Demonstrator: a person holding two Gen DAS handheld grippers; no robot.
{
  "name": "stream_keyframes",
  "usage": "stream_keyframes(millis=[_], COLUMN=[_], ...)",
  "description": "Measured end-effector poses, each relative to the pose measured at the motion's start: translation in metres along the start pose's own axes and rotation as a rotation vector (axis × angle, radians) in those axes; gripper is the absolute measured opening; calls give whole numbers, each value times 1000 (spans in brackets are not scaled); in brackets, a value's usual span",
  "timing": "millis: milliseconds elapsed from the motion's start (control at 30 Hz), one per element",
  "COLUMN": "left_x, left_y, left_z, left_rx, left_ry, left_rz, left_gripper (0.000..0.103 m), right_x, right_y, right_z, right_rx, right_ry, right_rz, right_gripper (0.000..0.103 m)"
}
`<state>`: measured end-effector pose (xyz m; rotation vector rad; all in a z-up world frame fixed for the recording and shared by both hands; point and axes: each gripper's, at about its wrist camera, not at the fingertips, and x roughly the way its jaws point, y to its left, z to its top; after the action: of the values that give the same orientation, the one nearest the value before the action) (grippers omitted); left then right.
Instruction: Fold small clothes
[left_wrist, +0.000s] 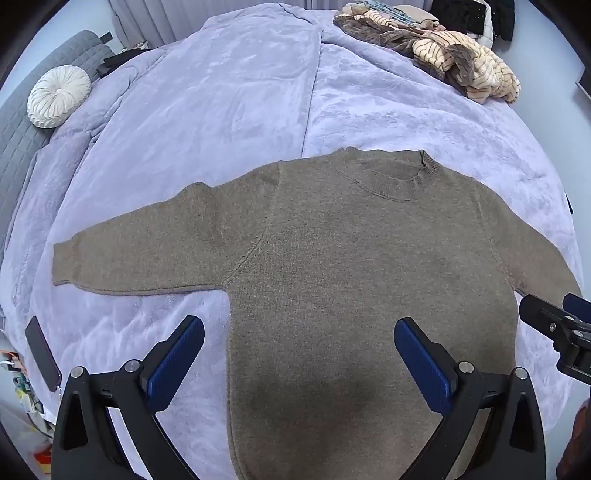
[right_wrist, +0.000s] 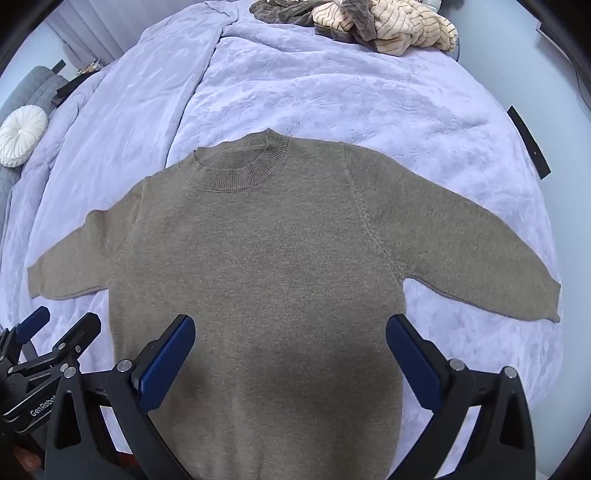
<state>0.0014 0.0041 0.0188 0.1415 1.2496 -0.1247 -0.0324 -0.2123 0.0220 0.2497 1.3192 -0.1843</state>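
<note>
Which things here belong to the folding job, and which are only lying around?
For the job:
- brown sweater, spread flat on the blanket
- left tongs, open
- right tongs, open

Lying about:
- pile of striped clothes at the far edge
- round white cushion
- phone near the bed edge

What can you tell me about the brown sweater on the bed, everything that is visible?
The brown sweater is a taupe knit with a ribbed round collar and long sleeves. It lies flat and unfolded on the lavender blanket, collar away from the cameras, both sleeves spread sideways. Only the blanket touches it; both open grippers hover above its lower body.
</note>
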Motion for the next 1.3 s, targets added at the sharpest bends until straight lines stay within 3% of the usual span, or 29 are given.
stream_keyframes(millis=[833,1300], left_x=[3,-2], left_y=[2,5], left_z=[-2,-8], left_rx=[-12,-19], left_ry=[11,8], left_rz=[10,13], left_gripper=[103,103], right_x=[1,-4], right_y=[2,1], right_z=[-5,-9], right_rx=[4,0], right_ry=[9,-37], right_rz=[4,24], right_gripper=[103,103])
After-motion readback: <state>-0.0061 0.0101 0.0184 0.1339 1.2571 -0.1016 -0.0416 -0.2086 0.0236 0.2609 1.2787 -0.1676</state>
